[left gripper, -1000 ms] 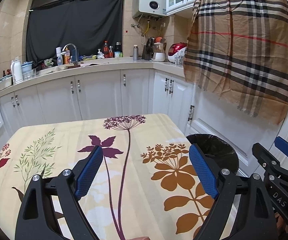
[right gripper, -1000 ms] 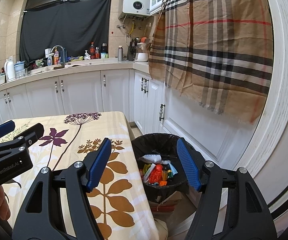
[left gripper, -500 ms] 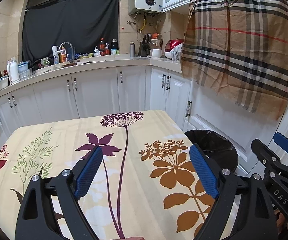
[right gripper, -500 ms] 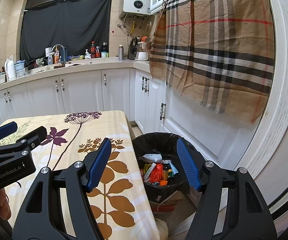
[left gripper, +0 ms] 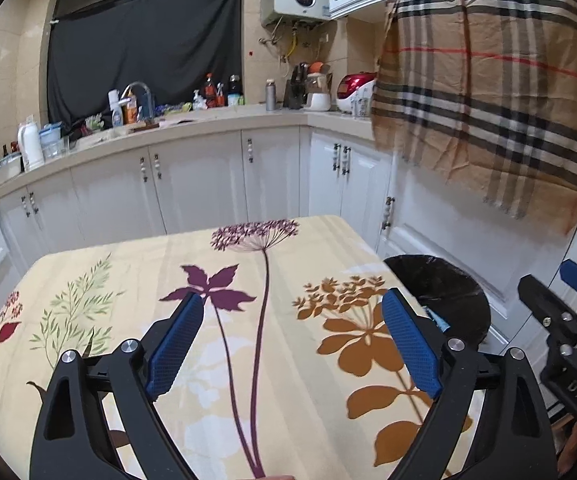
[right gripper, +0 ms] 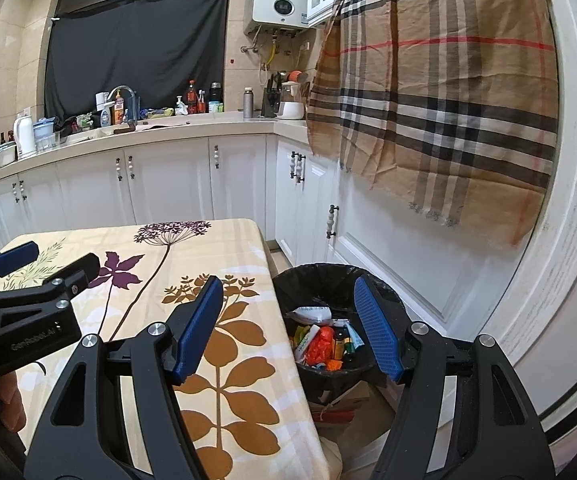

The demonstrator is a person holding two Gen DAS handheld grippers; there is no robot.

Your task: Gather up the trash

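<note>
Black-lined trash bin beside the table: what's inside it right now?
The black-lined trash bin holds a white wrapper, an orange-red packet, small bottles and other colourful scraps. Anything beneath that top layer is covered.

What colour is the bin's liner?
Black; the bin liner shows best in the right wrist view.

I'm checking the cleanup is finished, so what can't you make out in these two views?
- Trash bin contents: left wrist view, table edge and the left gripper finger cover them.
- Bin's bottom layer: right wrist view, buried under wrappers.
- Near table edge: both views, gripper bodies block it.
- Countertop labels: too small.
</note>
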